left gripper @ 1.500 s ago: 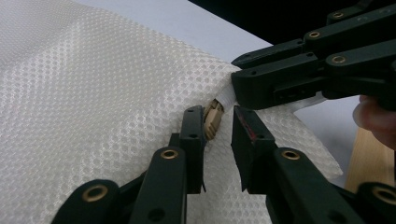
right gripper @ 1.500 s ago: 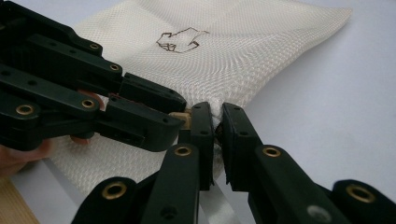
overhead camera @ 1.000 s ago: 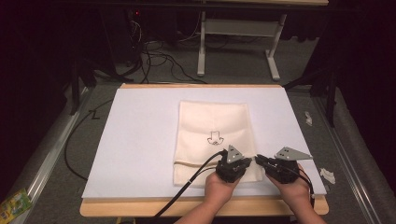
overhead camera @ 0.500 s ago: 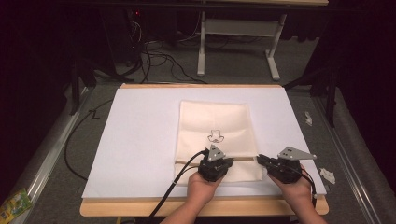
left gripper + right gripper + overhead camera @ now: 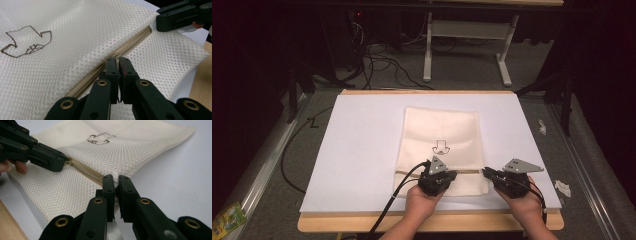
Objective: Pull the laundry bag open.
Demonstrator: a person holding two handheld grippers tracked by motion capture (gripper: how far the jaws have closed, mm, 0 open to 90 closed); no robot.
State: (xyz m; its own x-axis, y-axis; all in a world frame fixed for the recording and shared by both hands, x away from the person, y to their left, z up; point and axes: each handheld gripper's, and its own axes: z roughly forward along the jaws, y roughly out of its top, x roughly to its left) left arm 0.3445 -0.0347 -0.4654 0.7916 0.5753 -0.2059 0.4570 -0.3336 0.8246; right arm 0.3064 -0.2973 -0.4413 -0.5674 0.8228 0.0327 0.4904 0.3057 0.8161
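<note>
A cream mesh bag (image 5: pixel 442 145) lies flat on the white sheet (image 5: pixel 362 150). The left gripper (image 5: pixel 117 61) pinches its beige zip (image 5: pixel 130 46) midway; the right gripper (image 5: pixel 115 180) clamps the bag's edge at the zip's end.

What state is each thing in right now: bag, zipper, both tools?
Mesh bag: lying flat on the white sheet, logo up.
Zipper: looks closed between the two tools.
Left tool: shut on the zipper, apparently at its pull.
Right tool: shut on the mesh bag's edge at the zipper's end.
</note>
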